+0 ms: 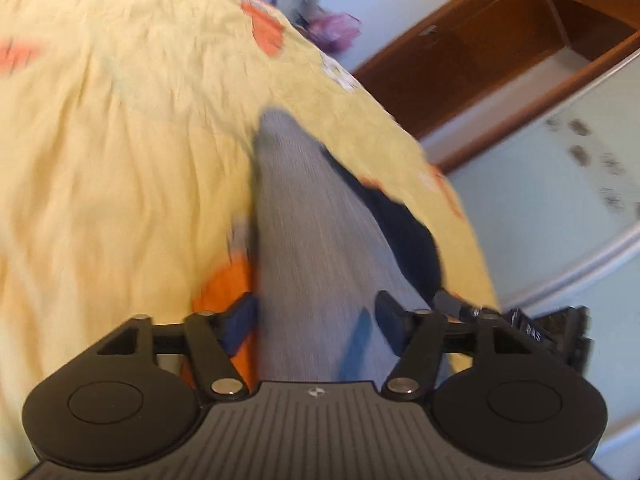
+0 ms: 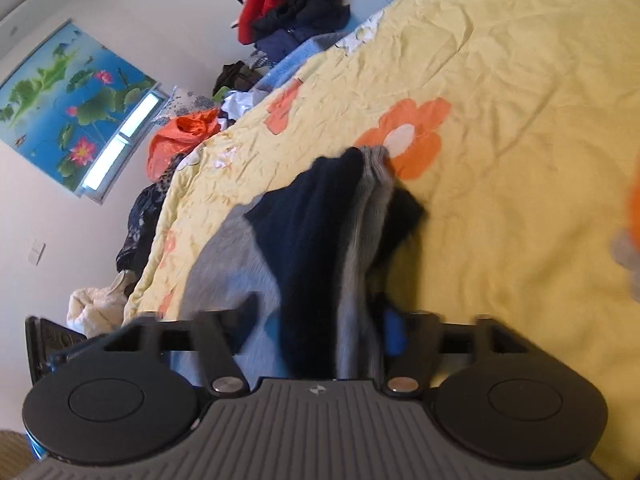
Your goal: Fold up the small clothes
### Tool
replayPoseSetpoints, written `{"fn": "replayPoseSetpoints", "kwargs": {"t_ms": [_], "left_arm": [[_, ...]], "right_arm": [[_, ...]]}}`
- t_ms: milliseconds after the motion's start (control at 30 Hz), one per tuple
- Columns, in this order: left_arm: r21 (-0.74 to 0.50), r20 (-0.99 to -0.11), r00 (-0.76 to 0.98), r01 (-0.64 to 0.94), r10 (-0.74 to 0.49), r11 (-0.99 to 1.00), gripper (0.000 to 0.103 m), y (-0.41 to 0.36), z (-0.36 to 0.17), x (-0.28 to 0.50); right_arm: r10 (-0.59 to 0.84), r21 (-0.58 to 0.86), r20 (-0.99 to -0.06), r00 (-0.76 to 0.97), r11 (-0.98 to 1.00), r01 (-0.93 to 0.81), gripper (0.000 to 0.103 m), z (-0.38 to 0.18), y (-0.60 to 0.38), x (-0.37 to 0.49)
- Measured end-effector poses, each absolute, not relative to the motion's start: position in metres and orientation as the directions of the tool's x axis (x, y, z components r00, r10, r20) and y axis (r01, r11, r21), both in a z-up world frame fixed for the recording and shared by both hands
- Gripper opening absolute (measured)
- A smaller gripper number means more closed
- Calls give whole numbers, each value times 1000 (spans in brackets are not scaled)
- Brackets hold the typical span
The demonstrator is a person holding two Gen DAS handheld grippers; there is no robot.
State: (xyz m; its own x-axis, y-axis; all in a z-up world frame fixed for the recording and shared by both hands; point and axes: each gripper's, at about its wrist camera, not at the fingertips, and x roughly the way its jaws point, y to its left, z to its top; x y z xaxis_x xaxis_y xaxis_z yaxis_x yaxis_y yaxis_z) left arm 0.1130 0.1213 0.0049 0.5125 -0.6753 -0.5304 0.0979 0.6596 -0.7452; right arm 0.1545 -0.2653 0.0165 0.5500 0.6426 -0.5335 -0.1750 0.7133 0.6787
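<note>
A grey ribbed sock (image 1: 304, 208) with a navy part (image 1: 404, 232) lies stretched along the yellow flowered bedsheet (image 1: 120, 140). It runs away from my left gripper (image 1: 316, 312), whose jaws stand apart on either side of its near end; the view is blurred and shows no pinch. In the right wrist view the same grey-and-navy socks (image 2: 312, 216) lie bunched lengthwise on the sheet (image 2: 500, 80), their far tip at an orange flower. My right gripper (image 2: 320, 316) straddles their near end with its jaws wide and a blue pad (image 2: 394, 332) beside the cloth.
The bed edge falls off at the right in the left wrist view, toward a wooden cabinet (image 1: 480, 40). A heap of red and dark clothes (image 2: 296, 4) and an orange bag (image 2: 180, 140) lie at the bed's far side. A lotus picture (image 2: 68, 112) hangs on the wall.
</note>
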Motion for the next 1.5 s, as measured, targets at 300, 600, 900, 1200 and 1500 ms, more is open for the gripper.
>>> {"fn": "replayPoseSetpoints", "kwargs": {"t_ms": [300,600,900,1200,1500], "left_arm": [[-805,-517,382,86,-766,587,23,105,-21,70],[-736,-561,383,174,-734,654,11,109,4,48],[-520,-592,477,388,-649,760,47,108,61,32],[-385,-558,566,471,-607,793,79,51,93,85],[-184,-626,651,412,-429,893,79,4,34,119]], "right_arm": [[690,664,-591,419,710,-232,54,9,-253,84],[705,646,-604,371,706,-291,19,22,-260,60],[677,676,-498,542,694,-246,77,50,-294,80],[578,637,-606,546,764,-103,78,24,-268,197],[499,478,-663,558,856,-197,26,23,-223,235]]}}
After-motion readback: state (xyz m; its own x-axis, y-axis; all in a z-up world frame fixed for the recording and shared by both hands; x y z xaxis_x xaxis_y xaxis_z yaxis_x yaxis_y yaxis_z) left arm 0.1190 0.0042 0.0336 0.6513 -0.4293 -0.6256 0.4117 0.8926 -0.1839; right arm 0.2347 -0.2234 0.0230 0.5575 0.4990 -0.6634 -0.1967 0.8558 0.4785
